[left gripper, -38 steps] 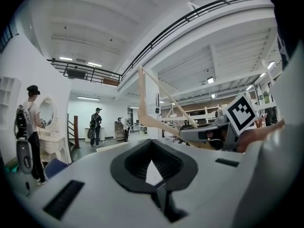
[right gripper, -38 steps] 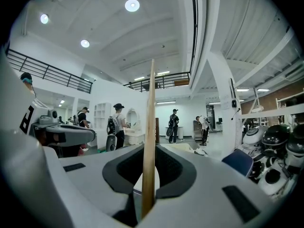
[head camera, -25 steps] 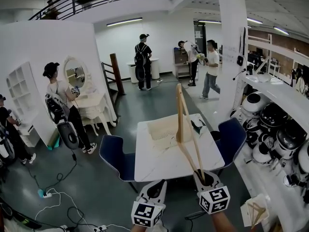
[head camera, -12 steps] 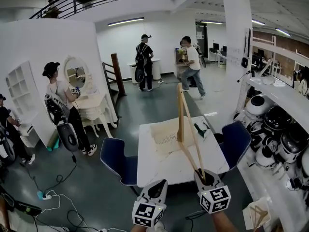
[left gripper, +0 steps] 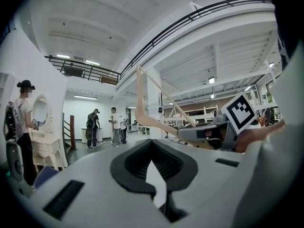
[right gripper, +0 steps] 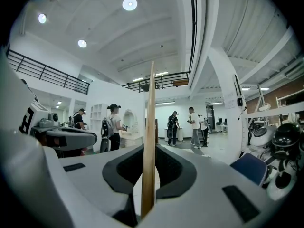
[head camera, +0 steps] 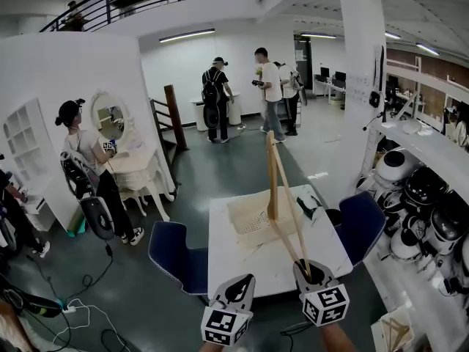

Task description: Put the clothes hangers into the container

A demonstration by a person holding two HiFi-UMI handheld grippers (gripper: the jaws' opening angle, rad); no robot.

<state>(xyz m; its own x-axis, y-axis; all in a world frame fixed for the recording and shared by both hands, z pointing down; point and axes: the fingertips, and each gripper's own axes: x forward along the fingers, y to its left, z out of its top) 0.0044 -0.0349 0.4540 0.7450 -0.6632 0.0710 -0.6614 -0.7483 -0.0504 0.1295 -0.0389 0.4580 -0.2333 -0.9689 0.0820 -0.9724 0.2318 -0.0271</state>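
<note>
A wooden clothes hanger [head camera: 277,196] stands upright in front of me, my right gripper [head camera: 311,273] shut on its lower end. In the right gripper view its bar [right gripper: 149,141] runs straight up between the jaws. Beyond it a cream basket-like container [head camera: 250,213] sits on the far part of a white table [head camera: 256,270]. My left gripper [head camera: 239,293] hovers at the table's near edge, shut with nothing in it. The left gripper view shows that gripper [left gripper: 159,196], and at its right the hanger [left gripper: 154,121] and the right gripper [left gripper: 205,133].
Blue chairs stand at the table's left [head camera: 174,251] and right [head camera: 363,222]. A shelf of round helmets [head camera: 429,200] lines the right wall, with a white pillar [head camera: 360,86] behind. A small dark object [head camera: 308,208] lies near the container. Several people stand farther off.
The hanger and both grippers keep the same pose. The view has shifted slightly, and people at the back of the room have walked to the left.
</note>
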